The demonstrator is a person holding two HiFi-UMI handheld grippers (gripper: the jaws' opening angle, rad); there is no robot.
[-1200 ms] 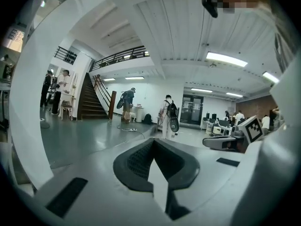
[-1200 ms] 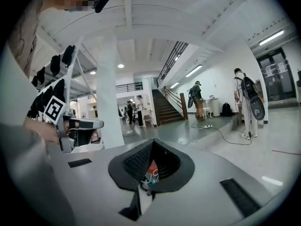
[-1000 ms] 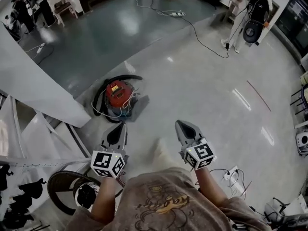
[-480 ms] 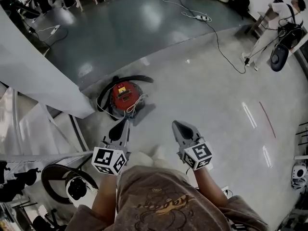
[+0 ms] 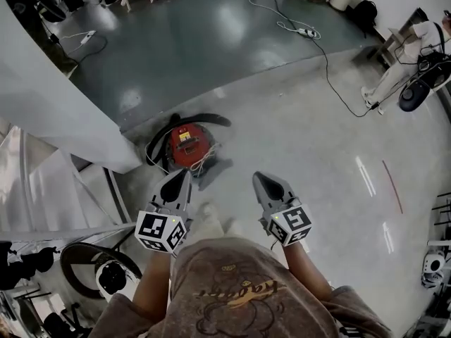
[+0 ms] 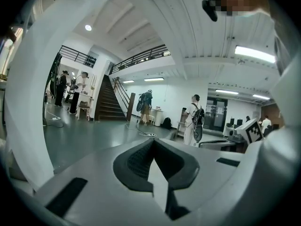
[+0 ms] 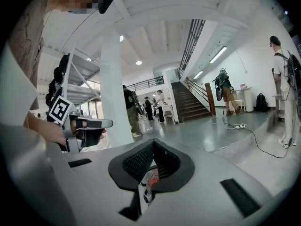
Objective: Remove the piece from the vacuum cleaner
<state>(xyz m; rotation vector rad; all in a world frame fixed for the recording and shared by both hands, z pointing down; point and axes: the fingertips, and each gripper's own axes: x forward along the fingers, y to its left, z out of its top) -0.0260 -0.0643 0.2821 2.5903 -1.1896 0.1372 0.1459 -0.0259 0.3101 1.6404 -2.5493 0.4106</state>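
The red, round plastic vacuum cleaner [image 5: 187,145], ringed by its black hose [image 5: 201,118], sits on the glossy grey floor [image 5: 303,139] just ahead of the left tongs [image 5: 181,174], and ahead and to the left of the right tongs [image 5: 259,179]. Both tongs are closed with nothing between them. The step in hand looks like the approach. Next they would need to come down to the cleaner, part, and find the removable piece, which cannot be singled out from here.

1 vacuum cleaner [image 5: 189,145], 1 power strip [image 5: 304,32], 2 grippers: left gripper [image 5: 182,178], right gripper [image 5: 259,179].
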